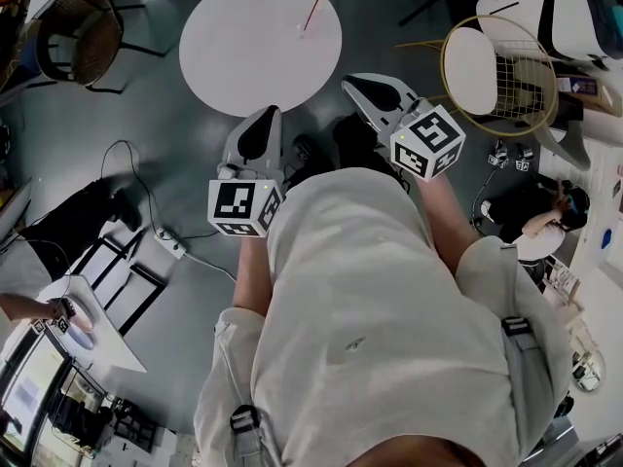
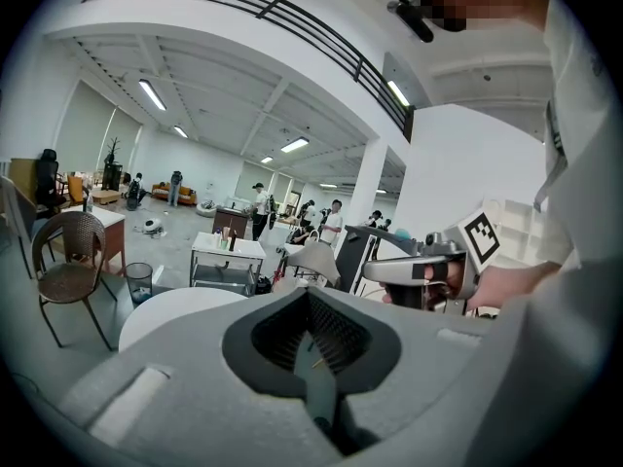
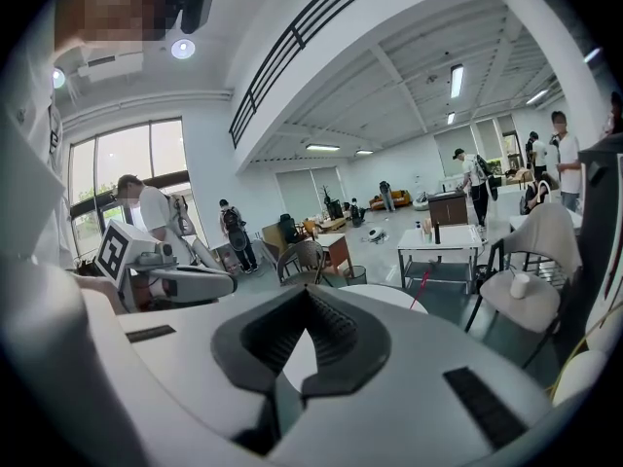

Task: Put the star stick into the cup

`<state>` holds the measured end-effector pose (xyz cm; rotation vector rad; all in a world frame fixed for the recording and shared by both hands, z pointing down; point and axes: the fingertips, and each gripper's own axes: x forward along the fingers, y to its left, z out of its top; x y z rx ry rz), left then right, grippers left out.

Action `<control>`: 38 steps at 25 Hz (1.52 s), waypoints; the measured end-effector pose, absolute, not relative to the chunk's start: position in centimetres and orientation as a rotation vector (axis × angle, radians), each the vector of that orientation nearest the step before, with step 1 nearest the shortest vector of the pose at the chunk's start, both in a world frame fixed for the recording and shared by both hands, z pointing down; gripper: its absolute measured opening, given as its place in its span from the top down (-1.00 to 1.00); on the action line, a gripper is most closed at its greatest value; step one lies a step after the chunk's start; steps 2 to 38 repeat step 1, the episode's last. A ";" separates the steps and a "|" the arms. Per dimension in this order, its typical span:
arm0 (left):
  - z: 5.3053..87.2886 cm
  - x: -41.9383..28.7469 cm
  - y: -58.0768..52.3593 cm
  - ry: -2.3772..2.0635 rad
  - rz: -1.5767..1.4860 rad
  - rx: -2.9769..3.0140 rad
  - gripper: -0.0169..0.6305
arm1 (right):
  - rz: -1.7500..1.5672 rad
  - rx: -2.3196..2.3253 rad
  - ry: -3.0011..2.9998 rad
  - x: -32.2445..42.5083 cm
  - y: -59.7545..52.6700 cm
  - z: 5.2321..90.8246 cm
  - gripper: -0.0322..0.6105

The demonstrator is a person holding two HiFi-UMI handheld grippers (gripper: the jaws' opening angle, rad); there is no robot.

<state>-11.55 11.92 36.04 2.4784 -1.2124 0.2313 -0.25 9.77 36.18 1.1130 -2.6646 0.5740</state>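
Note:
A thin red star stick (image 1: 315,6) stands tilted on the far side of the round white table (image 1: 243,56). A small white thing is at its foot; I cannot tell what it is. The right gripper view shows the stick (image 3: 421,288) past the table (image 3: 384,298), and a white cup (image 3: 520,285) on a chair seat to the right. Both grippers are held at waist height over the floor, short of the table. My left gripper (image 1: 261,123) is shut and holds nothing. My right gripper (image 1: 362,88) is shut and empty too, and it points at the table.
A wire chair with a white seat (image 1: 492,66) stands right of the table. A brown wicker chair (image 1: 83,27) is at the upper left. A power strip and cables (image 1: 170,244) lie on the grey floor at the left. A person (image 1: 545,224) sits at the right.

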 end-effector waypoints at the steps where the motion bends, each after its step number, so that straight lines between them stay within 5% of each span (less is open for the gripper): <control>1: 36.0 -11.7 11.9 -1.212 0.232 2.480 0.92 | 0.569 1.109 -2.664 -0.4 9.8 36.1 0.88; 38: 36.0 -11.7 11.9 -1.212 0.232 2.480 0.92 | 0.569 1.109 -2.664 -0.4 9.8 36.1 0.88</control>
